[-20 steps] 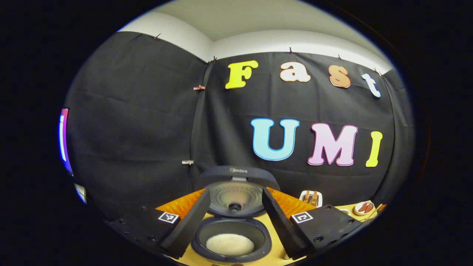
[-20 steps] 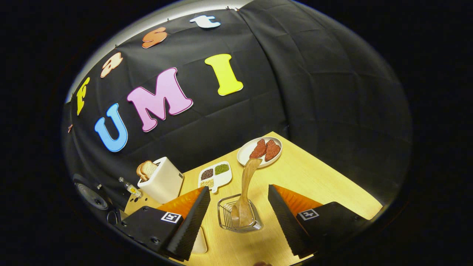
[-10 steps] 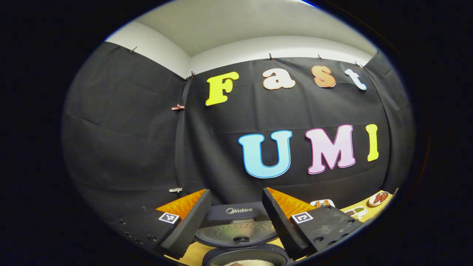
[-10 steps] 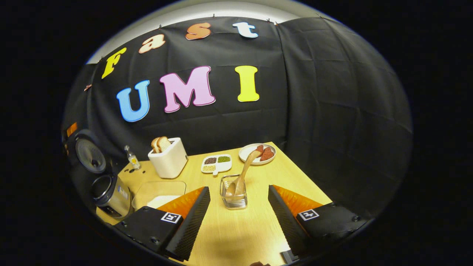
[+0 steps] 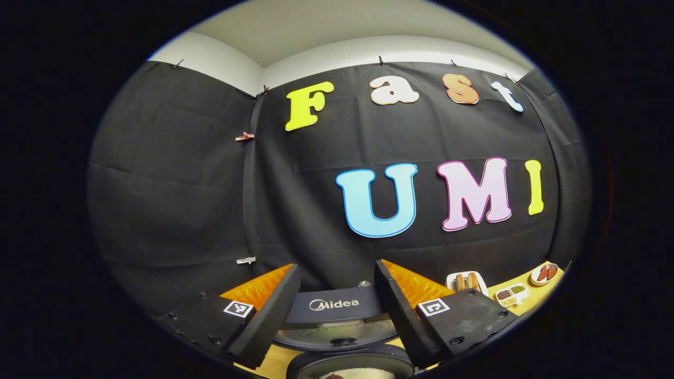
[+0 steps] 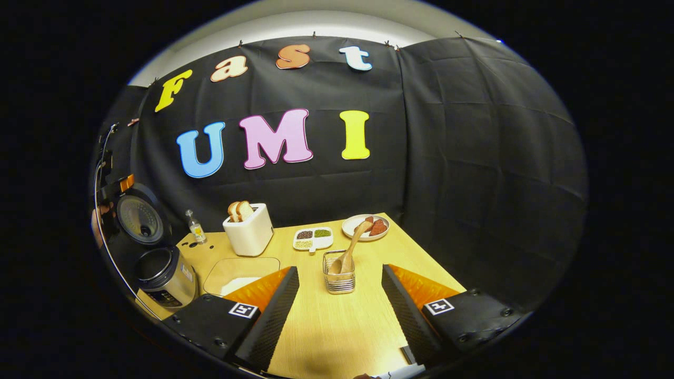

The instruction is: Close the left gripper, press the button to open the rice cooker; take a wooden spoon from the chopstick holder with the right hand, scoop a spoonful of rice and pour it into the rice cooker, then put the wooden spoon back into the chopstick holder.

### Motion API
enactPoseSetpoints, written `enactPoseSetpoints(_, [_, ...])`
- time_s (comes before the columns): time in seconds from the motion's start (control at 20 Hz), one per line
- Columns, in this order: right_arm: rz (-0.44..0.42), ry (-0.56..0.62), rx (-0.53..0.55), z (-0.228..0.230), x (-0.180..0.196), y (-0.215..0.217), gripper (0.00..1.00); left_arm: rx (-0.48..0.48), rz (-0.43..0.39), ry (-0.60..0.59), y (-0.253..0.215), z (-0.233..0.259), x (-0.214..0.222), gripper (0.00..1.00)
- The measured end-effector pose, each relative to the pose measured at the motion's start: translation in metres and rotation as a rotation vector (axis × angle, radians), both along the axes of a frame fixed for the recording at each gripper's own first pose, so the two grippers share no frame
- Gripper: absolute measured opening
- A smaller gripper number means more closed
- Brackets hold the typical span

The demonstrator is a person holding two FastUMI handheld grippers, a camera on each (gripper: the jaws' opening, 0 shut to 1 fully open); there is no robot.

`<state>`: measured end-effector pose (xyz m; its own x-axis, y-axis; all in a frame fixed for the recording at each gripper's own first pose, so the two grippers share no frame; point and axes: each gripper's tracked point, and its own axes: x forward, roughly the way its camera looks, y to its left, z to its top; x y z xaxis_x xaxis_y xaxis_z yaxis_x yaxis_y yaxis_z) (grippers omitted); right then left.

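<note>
In the left gripper view my left gripper [image 5: 337, 267] is open above the rice cooker [image 5: 334, 305], which stands with its lid raised; white rice [image 5: 360, 373] lies in its pot at the bottom edge. In the right gripper view my right gripper [image 6: 340, 269] is open and empty, set back from the clear chopstick holder [image 6: 339, 281]. The wooden spoon [image 6: 352, 247] stands in the holder, bowl down, handle leaning right. The rice cooker [image 6: 164, 275] sits at the far left with its lid [image 6: 138, 217] up. A clear tray of rice [image 6: 231, 273] lies between cooker and holder.
On the wooden table [image 6: 337, 326] behind the holder stand a white toaster [image 6: 248, 231] with bread, a divided dish of grains [image 6: 313, 238], a plate of red slices [image 6: 366, 226] and a small bottle [image 6: 196, 227]. A hand [image 6: 97, 226] shows by the cooker lid.
My right gripper has drawn back and up from the holder, which now looks smaller and farther. The left gripper has pulled back, so the cooker sits lower in its view.
</note>
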<state>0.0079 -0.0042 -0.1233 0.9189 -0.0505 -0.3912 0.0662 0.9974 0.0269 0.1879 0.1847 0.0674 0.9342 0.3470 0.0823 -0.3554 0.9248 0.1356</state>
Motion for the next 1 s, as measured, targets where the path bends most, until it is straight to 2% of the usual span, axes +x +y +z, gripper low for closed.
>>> enactPoseSetpoints(0.25, [0.082,0.025,0.037,-0.011,0.032,0.027,0.99,-0.126,0.015,0.12,-0.022,-0.029,-0.045,0.99])
enactPoseSetpoints(0.55, [0.19,0.071,0.062,-0.031,0.044,0.05,0.99,-0.235,0.074,0.3,-0.047,-0.089,-0.096,0.99])
enactPoseSetpoints(0.8, [0.229,0.105,0.088,-0.042,0.049,0.047,0.99,-0.288,0.066,0.454,-0.06,-0.156,-0.124,0.98])
enactPoseSetpoints(1.0, [0.246,0.117,0.092,-0.048,0.053,0.035,0.99,-0.302,0.056,0.526,-0.066,-0.199,-0.135,0.99])
